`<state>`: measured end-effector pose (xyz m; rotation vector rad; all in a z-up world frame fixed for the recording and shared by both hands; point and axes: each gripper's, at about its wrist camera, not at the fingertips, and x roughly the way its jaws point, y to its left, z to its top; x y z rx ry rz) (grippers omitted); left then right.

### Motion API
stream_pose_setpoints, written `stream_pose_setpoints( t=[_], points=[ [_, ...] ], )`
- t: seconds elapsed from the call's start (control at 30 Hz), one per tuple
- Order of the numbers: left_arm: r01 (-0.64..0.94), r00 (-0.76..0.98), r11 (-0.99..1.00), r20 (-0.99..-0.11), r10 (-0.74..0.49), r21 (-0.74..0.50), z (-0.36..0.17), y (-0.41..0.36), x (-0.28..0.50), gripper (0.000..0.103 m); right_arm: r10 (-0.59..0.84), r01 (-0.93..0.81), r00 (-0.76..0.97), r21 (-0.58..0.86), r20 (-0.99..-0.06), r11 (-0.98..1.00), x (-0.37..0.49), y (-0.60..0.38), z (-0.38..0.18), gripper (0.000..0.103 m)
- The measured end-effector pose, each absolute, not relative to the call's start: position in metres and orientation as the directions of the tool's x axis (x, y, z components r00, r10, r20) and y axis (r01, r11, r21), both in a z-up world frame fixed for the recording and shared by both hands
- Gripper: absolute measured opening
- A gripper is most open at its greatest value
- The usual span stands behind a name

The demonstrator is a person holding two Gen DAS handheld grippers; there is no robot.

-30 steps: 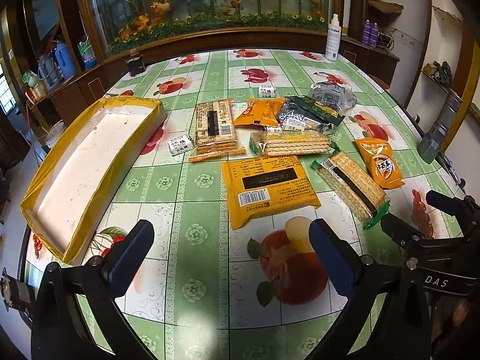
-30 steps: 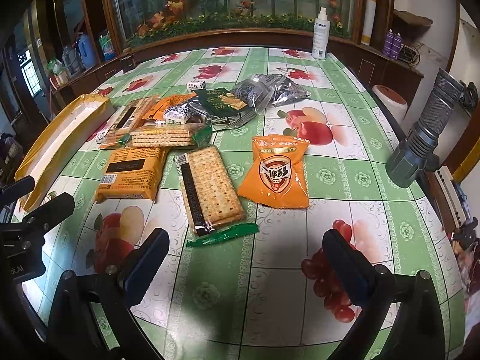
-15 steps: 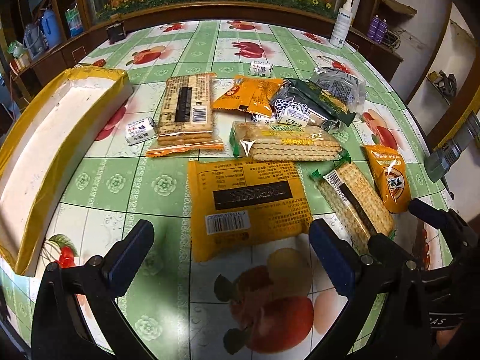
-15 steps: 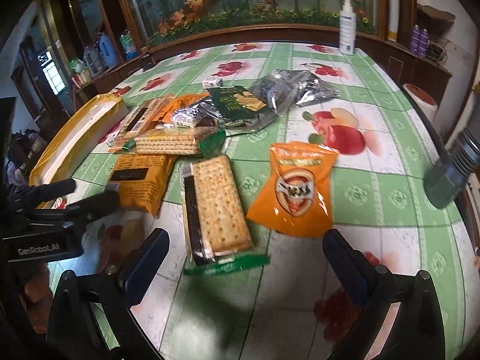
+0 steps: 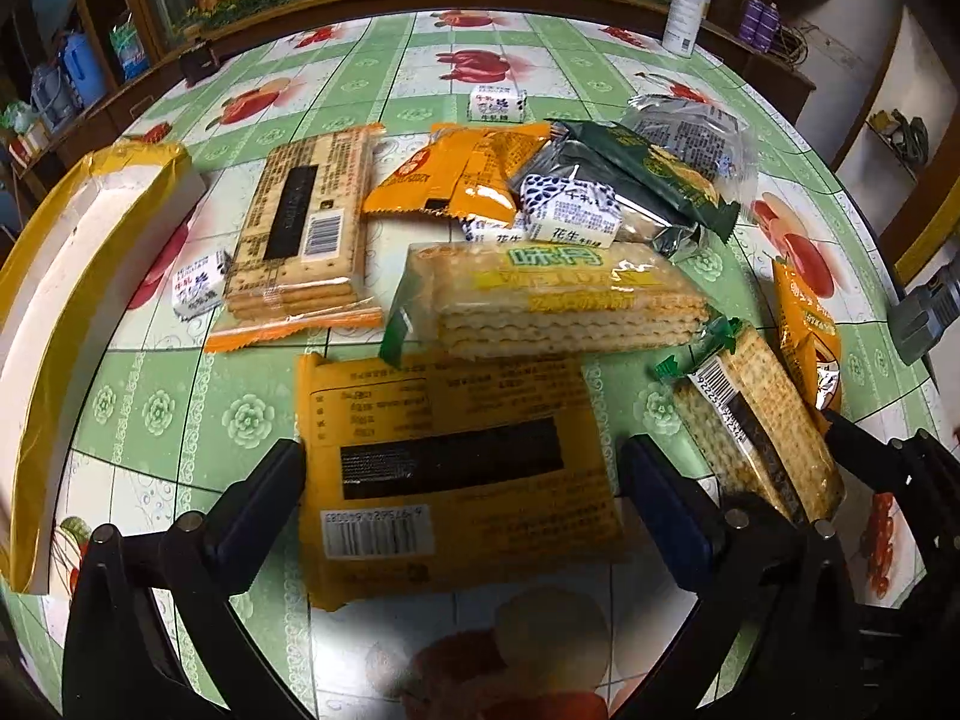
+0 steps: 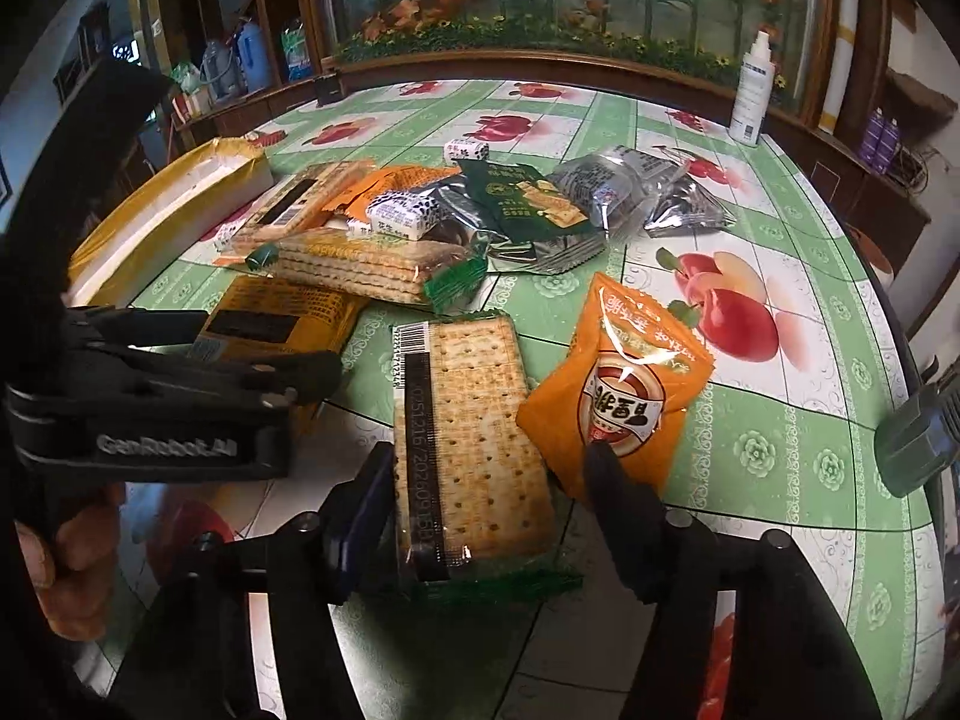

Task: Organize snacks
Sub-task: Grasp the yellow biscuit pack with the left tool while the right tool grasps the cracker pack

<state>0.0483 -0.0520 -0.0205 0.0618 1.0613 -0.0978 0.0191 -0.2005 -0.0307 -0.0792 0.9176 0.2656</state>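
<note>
Left tool [image 5: 459,474] spread wide around yellow biscuit pack [image 5: 456,480] flat on green fruit-print worktop [image 5: 156,414], pads not touching. Right tool [image 6: 489,480] closing w/ clear cracker pack [image 6: 474,438] between fingers, orange snack bag [image 6: 618,396] just beside

We are counting three cracker packs in the heap: a clear barcode pack [image 5: 300,222] at ten o'clock, a thick green-ended pack [image 5: 552,306] at the centre, and a flat green-ended pack [image 5: 756,426] at four o'clock. We are seeing two orange ones, an upper orange bag [image 5: 462,180] at twelve and a right orange bag [image 5: 804,330] at three. We are finding one big yellow packet [image 5: 450,480] at six, one dark green packet [image 5: 654,174] and two silver packets [image 6: 591,183] at one. We are counting four small white candies [image 5: 497,103], one yellow-edged tray [image 5: 90,240] at nine, one white spray bottle [image 5: 684,0] and two purple bottles [image 5: 759,15].
</note>
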Motion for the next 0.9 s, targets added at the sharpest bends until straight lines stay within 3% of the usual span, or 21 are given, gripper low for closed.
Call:
stream_pose_setpoints(
  t=[0.07,0.13,0.17,0.2,0.6,0.9],
  points=[
    [0.109,0.493,0.994,-0.868,-0.052,0.002,-0.02,-0.049,0.047,0.102,0.199,-0.249,0.578,0.061,-0.791,0.967,0.018,-0.205,-0.03,0.057],
    [0.112,0.513,0.994,-0.856,-0.059,-0.002,-0.017,-0.043,0.044,0.09,0.211,-0.243,0.581,0.079,-0.786,0.967,0.015,-0.209,-0.028,0.051],
    [0.113,0.521,0.994,-0.852,-0.06,-0.001,-0.015,-0.039,0.041,0.078,0.219,-0.242,0.581,0.091,-0.784,0.966,0.013,-0.211,-0.027,0.051],
    [0.113,0.523,0.994,-0.85,-0.065,-0.006,-0.013,-0.034,0.04,0.075,0.229,-0.238,0.58,0.107,-0.782,0.965,0.012,-0.214,-0.026,0.05],
    [0.083,0.574,0.993,-0.81,-0.118,-0.085,0.019,0.025,-0.022,0.074,0.331,-0.242,0.597,0.23,-0.731,0.943,-0.022,-0.224,0.0,0.047],
    [0.037,0.585,0.99,-0.801,-0.131,-0.135,0.03,0.061,-0.04,0.074,0.374,-0.317,0.555,0.226,-0.743,0.921,-0.043,-0.191,-0.001,0.047]
  ],
)
